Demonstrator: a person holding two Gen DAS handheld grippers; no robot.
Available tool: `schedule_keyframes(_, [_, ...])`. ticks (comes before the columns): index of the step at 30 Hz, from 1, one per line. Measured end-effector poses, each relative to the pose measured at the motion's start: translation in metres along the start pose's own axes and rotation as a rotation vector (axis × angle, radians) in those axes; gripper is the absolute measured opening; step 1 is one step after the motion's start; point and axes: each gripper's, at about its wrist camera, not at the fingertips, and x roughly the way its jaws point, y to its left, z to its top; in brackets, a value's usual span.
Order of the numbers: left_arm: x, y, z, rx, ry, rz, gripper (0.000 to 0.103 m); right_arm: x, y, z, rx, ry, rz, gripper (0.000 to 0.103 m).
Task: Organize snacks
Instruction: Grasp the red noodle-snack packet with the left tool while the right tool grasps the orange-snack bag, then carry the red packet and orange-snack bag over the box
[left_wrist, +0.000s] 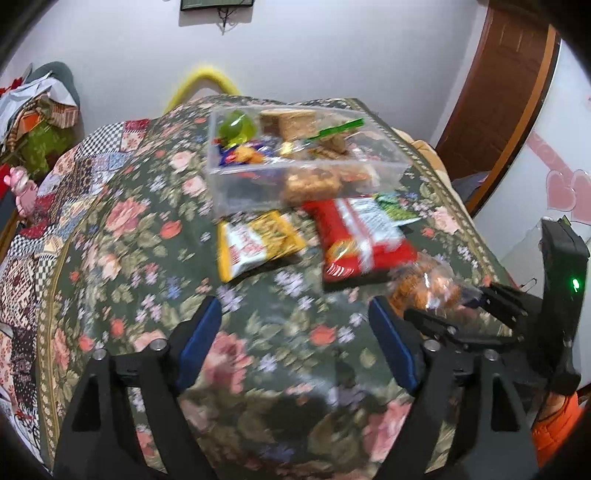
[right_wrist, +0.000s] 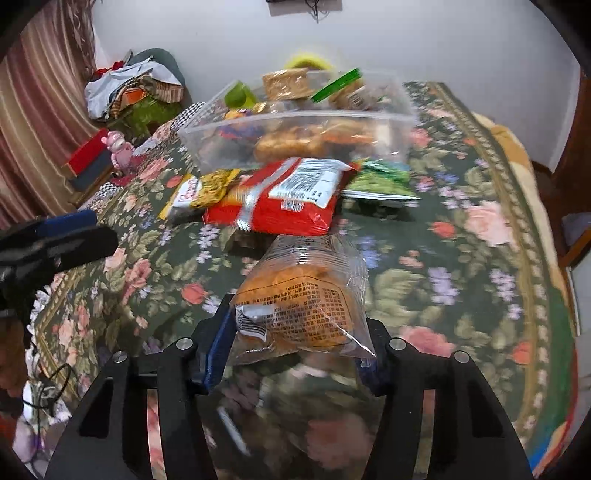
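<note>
Right gripper (right_wrist: 295, 354) clamped on a clear-wrapped orange pastry packet (right_wrist: 299, 295), blue pads pressing both sides of the wrapper; packet held above the floral bedcover (right_wrist: 461, 236), printed label and barcode facing up. Same packet (left_wrist: 424, 284) seen from the left wrist camera at the right, between the black fingers of the right gripper (left_wrist: 447, 314).

Left gripper (left_wrist: 295, 325) spread wide, nothing between its blue pads (left_wrist: 201, 332), hovering over the bedcover (left_wrist: 147, 229). In the right wrist view only a part of it visible at the left edge (right_wrist: 62, 240).

Just ahead of the held packet, a red snack bag (right_wrist: 280, 199) lying flat on the cover; touching its left side, a yellow snack packet (right_wrist: 199, 192); on its right, a green snack packet (right_wrist: 380, 181), partly tucked under the red one. Same three in the left view: red bag (left_wrist: 362, 240), yellow packet (left_wrist: 255, 243), green packet (left_wrist: 395, 210).

Behind them, a clear plastic box (right_wrist: 295, 125) already filled with snacks: brown biscuit blocks, a lime-green jelly cup, a green-striped wrapper, small blue and yellow packets. Box (left_wrist: 295, 151) just beyond the red bag, maybe touching it; hard to tell because of blur.
</note>
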Motion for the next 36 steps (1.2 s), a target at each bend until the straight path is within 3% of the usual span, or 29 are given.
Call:
schedule_keyframes(7, [0.028,-0.047,0.027,0.045,-0.004,0.017,0.09,-0.027,-0.044,0.0,0.019,-0.062,-0.043,0.053])
schedule_keyframes(16, [0.101,-0.075,0.047,0.04,0.088,0.1,0.09,-0.037,-0.088,0.012,0.082,-0.143,0.01,0.053])
schedule_keyframes(25, [0.148,-0.086,0.055,0.047,0.146,0.169,0.09,-0.025,-0.1,0.015,0.071,-0.131,0.049,0.053])
schedule_keyframes(29, [0.158,-0.08,0.055,-0.001,0.154,0.143,0.09,-0.024,-0.102,0.015,0.072,-0.113,0.052,0.053])
schedule_keyframes(31, [0.157,-0.075,0.054,-0.026,0.138,0.123,0.087,-0.024,-0.1,0.016,0.072,-0.103,0.053,0.053])
schedule_keyframes(36, [0.146,-0.069,0.048,-0.019,0.104,0.095,0.067,-0.021,-0.094,0.022,0.057,-0.094,0.026,0.053])
